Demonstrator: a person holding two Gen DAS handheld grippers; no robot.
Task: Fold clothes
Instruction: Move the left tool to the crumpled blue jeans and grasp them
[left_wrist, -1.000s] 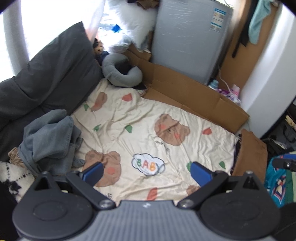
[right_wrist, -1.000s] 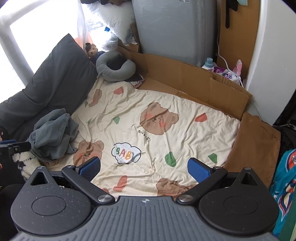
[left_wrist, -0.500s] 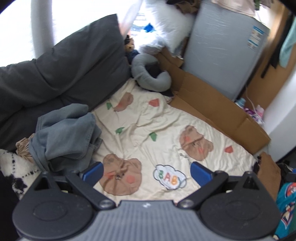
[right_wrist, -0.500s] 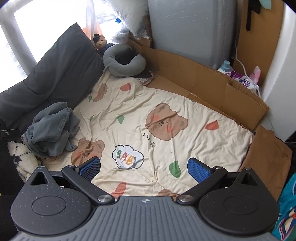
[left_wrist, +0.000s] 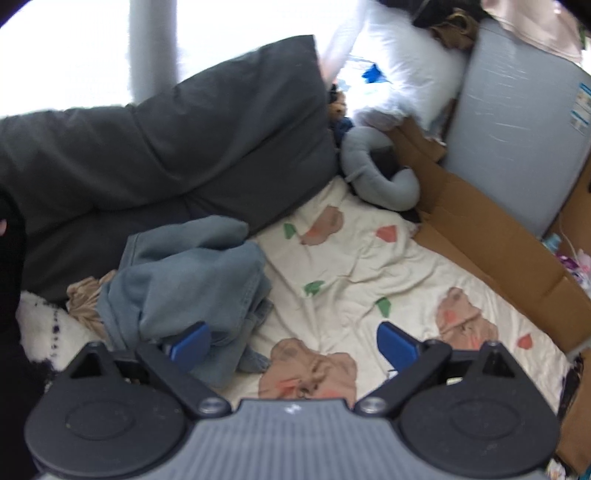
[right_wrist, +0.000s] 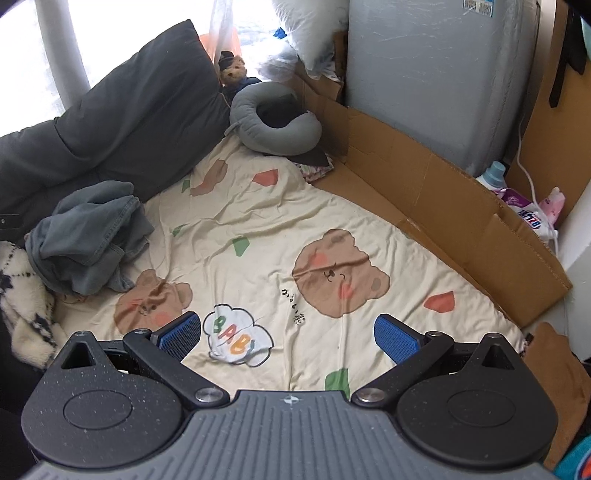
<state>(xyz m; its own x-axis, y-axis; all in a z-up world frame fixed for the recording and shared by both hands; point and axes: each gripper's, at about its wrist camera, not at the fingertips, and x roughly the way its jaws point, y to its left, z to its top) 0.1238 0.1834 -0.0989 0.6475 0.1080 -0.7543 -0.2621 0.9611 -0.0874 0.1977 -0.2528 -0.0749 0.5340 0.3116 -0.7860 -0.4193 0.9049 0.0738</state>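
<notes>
We found the left gripper (left_wrist: 291, 341) with jaws spread wide, having just begun closing slightly, nothing between them; its left pad hung over the near edge of the crumpled blue-grey jeans (left_wrist: 192, 280). The right gripper (right_wrist: 286, 334) was likewise spread and empty, above the bear-print sheet (right_wrist: 332, 229). The jeans lay heaped at the sheet's left side, against the dark cushion (left_wrist: 207, 136), unfolded. We judged the sheet's middle was kept bare as the folding surface

A crumpled grey-blue garment (left_wrist: 184, 284) lies heaped at the left of the frame on the cream bear-print sheet (right_wrist: 280, 236), against the dark cushion (right_wrist: 140, 110), unfolded.
</notes>
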